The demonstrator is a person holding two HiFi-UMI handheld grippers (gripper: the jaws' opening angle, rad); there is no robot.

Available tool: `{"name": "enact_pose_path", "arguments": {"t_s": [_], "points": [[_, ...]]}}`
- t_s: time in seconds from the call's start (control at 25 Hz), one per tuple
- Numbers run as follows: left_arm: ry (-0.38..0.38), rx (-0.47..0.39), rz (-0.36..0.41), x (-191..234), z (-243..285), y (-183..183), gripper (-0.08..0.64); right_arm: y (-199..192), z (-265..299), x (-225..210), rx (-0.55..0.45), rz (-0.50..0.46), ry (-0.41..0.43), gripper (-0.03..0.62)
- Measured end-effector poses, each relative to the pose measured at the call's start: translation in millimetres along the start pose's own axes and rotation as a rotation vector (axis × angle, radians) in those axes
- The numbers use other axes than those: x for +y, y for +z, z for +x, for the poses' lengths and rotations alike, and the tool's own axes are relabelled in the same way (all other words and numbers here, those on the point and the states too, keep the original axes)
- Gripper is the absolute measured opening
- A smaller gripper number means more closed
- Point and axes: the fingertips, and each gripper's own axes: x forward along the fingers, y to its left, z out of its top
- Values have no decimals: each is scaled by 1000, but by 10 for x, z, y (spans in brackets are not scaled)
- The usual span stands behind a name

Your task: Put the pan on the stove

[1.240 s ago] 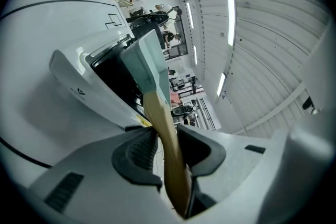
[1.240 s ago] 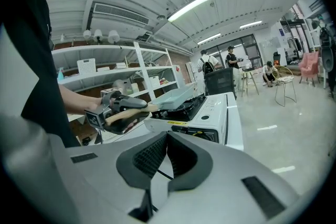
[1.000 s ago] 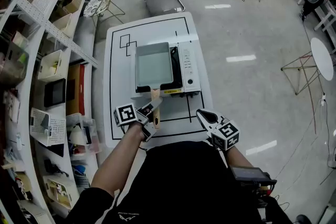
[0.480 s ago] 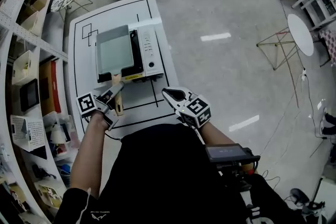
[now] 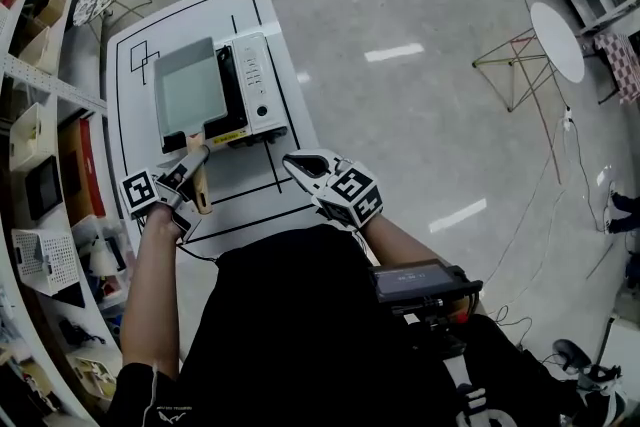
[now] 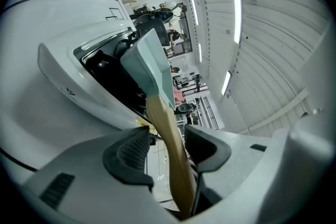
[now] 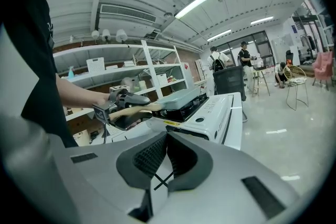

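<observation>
Hidden, cropped, too small

The pan [image 5: 187, 90] covers most of the top of the stove [image 5: 256, 83]. The person's torso [image 5: 300, 335] hides the table [image 5: 250, 187] at its near edge. The shelves [image 5: 35, 80] are cut off at the left, and the stove's yellow label [image 5: 229, 137] is unreadable.

You have bare tabletop [image 5: 245, 180] on your side of the stove [image 5: 256, 87] and open floor [image 5: 400, 115] to its right. The pan [image 5: 187, 87] blocks the stove's cooking side, and shelves [image 5: 45, 130] crowd the tabletop's left edge.

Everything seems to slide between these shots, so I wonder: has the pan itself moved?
No. The pan lies on the stove as before, just left of its control panel. Only the camera shifted.
</observation>
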Motion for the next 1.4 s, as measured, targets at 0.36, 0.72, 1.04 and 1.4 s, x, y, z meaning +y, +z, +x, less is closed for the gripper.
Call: {"name": "enact_pose_path", "arguments": {"t_s": [0.36, 0.72, 1.04, 1.4], "points": [[-21, -58, 47, -52, -64, 109, 256, -14, 88, 89, 16, 11, -19, 26], [-40, -143, 123, -112, -377, 292, 270, 66, 210, 232, 0, 31, -64, 26], [-17, -174, 241, -106, -736, 293, 268, 199, 243, 331, -30, 26, -110, 26], [213, -182, 557, 203, -1297, 285, 98, 278, 350, 606, -57, -13, -101, 26]]}}
